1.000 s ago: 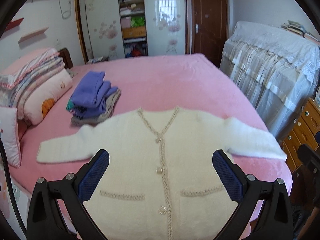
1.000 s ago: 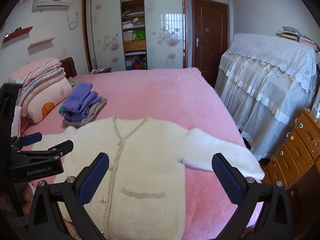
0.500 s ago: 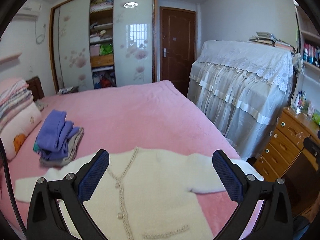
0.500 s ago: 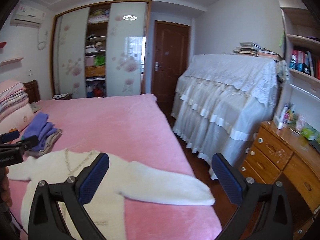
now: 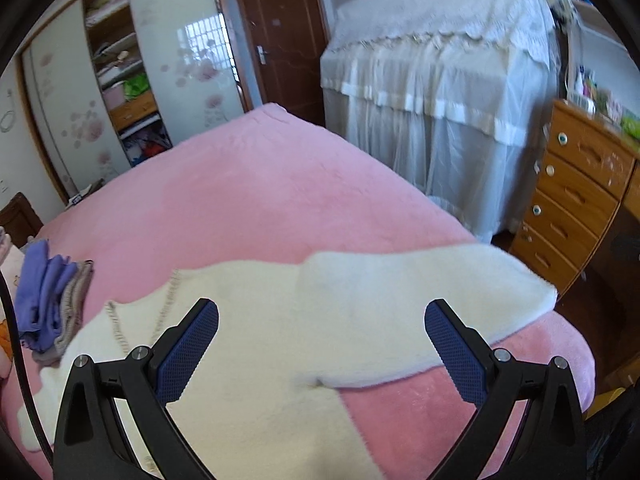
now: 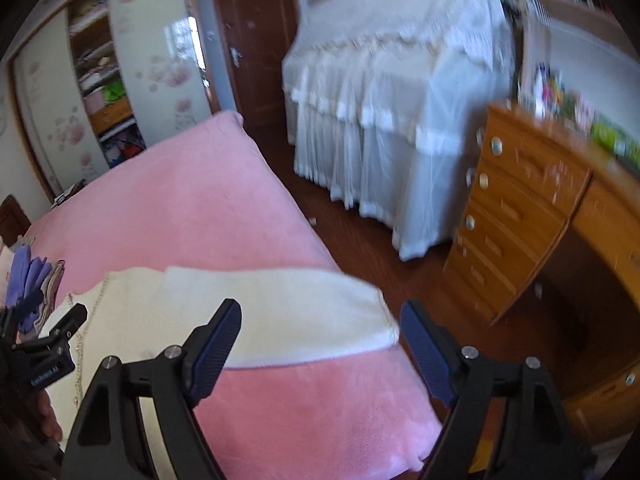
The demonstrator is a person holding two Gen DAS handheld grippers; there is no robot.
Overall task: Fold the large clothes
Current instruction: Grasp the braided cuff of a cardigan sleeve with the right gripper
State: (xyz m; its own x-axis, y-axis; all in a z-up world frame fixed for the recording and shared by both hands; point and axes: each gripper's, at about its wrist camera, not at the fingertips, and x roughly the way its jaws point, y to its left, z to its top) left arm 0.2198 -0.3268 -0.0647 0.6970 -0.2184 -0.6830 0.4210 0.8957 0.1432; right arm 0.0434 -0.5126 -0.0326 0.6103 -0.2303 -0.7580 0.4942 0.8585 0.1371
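A white fluffy cardigan lies flat, front up, on the pink bed. Its right sleeve stretches toward the bed's right edge. My left gripper is open and empty, above the chest and sleeve root. My right gripper is open and empty, just above the sleeve near its cuff. The left gripper also shows at the left edge of the right wrist view.
A pile of folded purple and grey clothes sits at the bed's left. A wooden chest of drawers and a white-draped piece of furniture stand right of the bed. A wardrobe and a brown door are at the back.
Both grippers have swung right and dropped closer to the bed. The right gripper has come over the right sleeve's cuff end; the left has shifted from the cardigan's centre toward that sleeve.
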